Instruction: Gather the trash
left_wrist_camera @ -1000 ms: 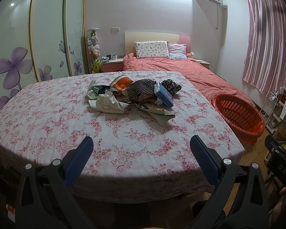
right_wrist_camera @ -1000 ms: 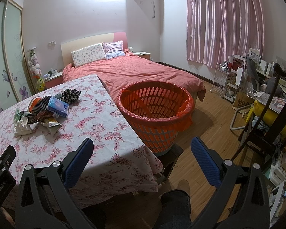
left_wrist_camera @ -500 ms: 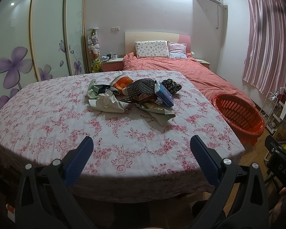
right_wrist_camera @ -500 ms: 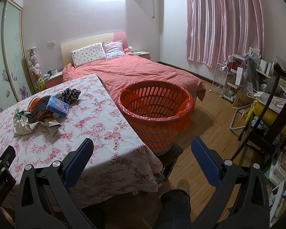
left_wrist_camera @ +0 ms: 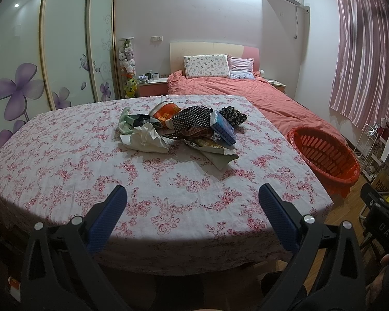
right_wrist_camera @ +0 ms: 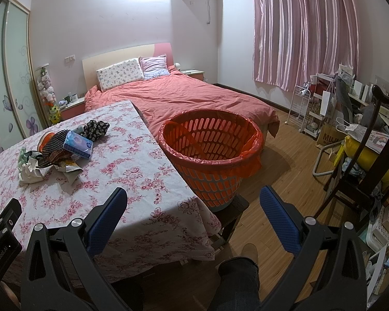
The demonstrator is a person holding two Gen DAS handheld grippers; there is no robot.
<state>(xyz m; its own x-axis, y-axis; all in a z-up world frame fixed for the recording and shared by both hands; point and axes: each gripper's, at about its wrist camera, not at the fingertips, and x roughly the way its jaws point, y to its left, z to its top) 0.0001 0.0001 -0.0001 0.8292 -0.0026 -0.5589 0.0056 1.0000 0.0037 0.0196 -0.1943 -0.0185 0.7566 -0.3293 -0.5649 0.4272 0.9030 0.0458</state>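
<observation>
A pile of trash lies on the floral tablecloth: crumpled white paper, an orange cup, dark patterned wrappers and a blue tissue pack. The pile also shows in the right wrist view. An orange basket lined with a red bag stands off the table's right edge, also in the left wrist view. My left gripper is open and empty over the table's near edge. My right gripper is open and empty near the table's corner, before the basket.
A bed with a pink cover lies behind the table and basket. A wardrobe with flower doors stands at the left. A dark chair, white racks and clutter fill the right side. Wooden floor lies beyond the basket.
Both grippers stay open and almost still. The left wrist view has shifted very slightly, with the pile a little higher in frame.
</observation>
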